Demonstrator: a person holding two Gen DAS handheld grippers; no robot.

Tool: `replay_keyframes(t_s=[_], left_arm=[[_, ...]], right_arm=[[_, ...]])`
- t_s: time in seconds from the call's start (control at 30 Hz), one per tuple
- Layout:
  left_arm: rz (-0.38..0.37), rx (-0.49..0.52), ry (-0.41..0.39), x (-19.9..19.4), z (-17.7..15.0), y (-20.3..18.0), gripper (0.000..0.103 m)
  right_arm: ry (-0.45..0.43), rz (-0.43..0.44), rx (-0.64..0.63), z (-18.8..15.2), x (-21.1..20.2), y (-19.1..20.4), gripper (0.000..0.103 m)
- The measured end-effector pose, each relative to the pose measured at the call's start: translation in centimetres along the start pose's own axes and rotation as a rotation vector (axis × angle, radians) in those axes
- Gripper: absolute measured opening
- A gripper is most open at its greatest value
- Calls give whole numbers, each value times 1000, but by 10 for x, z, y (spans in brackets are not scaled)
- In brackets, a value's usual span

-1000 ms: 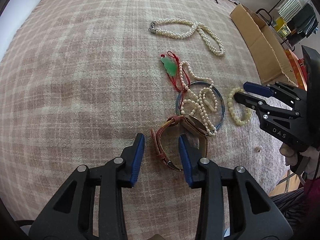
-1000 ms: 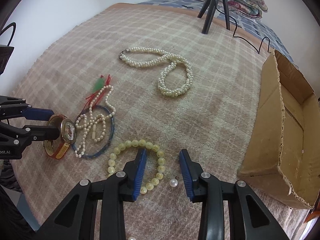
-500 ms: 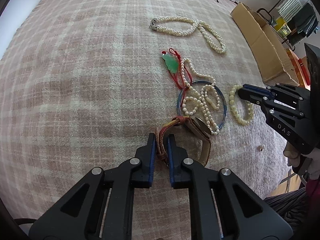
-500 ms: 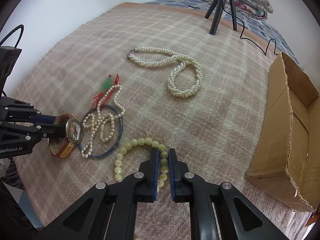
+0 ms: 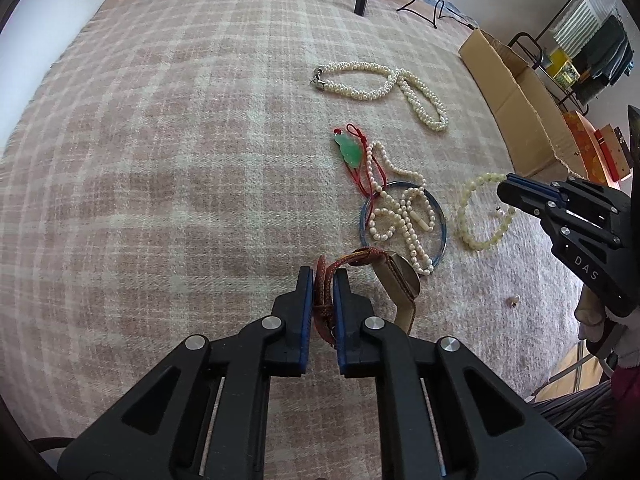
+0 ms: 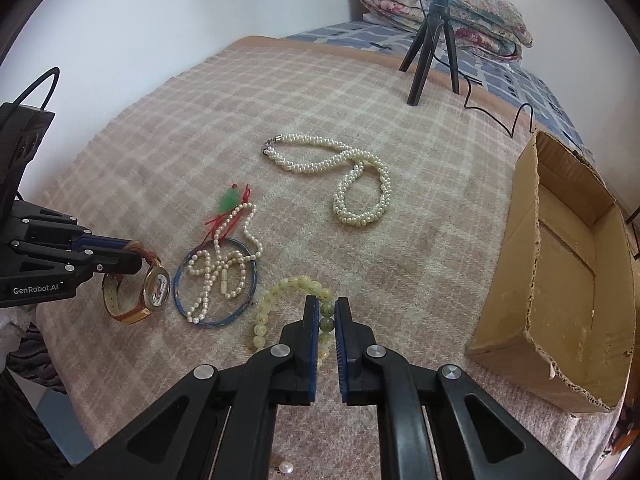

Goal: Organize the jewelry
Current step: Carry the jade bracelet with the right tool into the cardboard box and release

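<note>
1. The left gripper point(image 5: 323, 280) is clamped on the red woven strap of a gold-cased wristwatch point(image 5: 402, 280); a second ago its blue pads stood open either side of the strap. The watch case now hangs tilted off the pink-and-cream checked blanket point(image 5: 180, 160).
2. The right gripper point(image 6: 327, 308) is pinched on a pale yellow-green stone bead bracelet point(image 6: 288, 286), where its jaws were apart a second ago. Part of the loop is raised; the rest trails on the blanket.
3. Left lying: a blue bangle point(image 6: 252, 276) with a thin pearl strand point(image 6: 218, 268) across it, a green pendant on red cord point(image 5: 347, 151), a twisted pearl necklace point(image 6: 352, 184), loose pearls.
4. An open cardboard box point(image 6: 560, 264) sits at the right, near the bracelet.
5. Judgement: both pieces are secured and lifting; transfer to the box is probably next.
</note>
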State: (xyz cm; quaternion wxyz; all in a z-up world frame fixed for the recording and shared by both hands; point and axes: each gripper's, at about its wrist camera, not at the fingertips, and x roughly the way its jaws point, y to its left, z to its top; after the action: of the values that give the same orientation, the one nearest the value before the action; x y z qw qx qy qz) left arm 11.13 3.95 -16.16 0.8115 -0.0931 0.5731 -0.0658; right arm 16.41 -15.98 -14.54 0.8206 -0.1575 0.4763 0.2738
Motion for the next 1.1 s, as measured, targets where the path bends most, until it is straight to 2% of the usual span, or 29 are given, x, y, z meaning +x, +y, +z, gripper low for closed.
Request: replay_keyframes(t_s=[0.5,0.83,1.1], left_arm=[[-36,-16,-92,-31,13,-15,8],[-75,-4,-143,-42,34,-43,8],[-115,28,-177,-47,53,-81,8]], right_arm=[[-124,-54,-9,14,-42,-4,5],[-227,-107,55,21,-81,-37,5],[-308,-159,132,22,-115,-77,5]])
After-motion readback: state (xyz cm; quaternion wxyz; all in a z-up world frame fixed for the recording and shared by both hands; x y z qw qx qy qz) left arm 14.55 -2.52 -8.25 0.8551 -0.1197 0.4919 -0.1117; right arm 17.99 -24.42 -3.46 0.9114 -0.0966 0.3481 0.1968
